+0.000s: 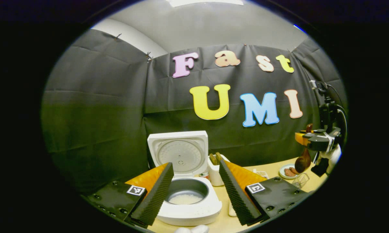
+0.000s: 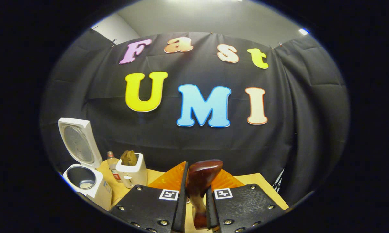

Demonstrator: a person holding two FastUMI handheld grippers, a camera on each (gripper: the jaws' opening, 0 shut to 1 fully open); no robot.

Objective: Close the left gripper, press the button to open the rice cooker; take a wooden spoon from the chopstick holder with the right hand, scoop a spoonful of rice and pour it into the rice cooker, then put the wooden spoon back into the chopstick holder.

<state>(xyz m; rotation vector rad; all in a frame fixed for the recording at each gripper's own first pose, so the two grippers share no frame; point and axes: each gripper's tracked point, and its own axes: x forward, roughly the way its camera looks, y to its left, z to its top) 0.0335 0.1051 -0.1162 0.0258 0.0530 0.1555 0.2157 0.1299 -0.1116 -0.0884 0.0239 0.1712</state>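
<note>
Rice cooker (image 1: 189, 207) was white, glossy plastic, rounded-square body w/ lid (image 1: 178, 151) swung up & standing upright behind it; lid's inner face showed a round ribbed metal plate. Inner pot was dull grey metal, w/ a shallow layer of white rice (image 1: 185, 199) at the bottom. Chopstick holder (image 1: 216, 173) was a white, boxy tub just beside the cooker, w/ brown utensil tops poking out. Desk (image 1: 226, 223) was pale wood-tone, smooth.

Left tongs (image 1: 196, 184) were spread wide, nothing between them; ridged, foam-like pads faced inward, w/ flat dark plates carrying square markers behind. Cooker's open pot sat between the two fingers in the left gripper view, low & straight ahead, not touching.

Right tongs (image 2: 197, 194) were clamped on the wooden spoon (image 2: 200, 187): dark red-brown, polished, smooth bowl sticking up above the fingers, handle running down between the pads. In the left gripper view the right tongs (image 1: 306, 142) hung off at the right above the desk, well apart from the cooker, spoon (image 1: 303, 161) hanging bowl-down; a white-gloved hand (image 1: 331, 157) held the unit. Below it sat a small plate (image 1: 283, 173) w/ brown pieces and a small wire basket (image 1: 300, 180).

In the right gripper view the cooker (image 2: 87, 184) was far left, holder (image 2: 132, 174) next to it, a clear bottle (image 2: 113, 170) between them.
</note>
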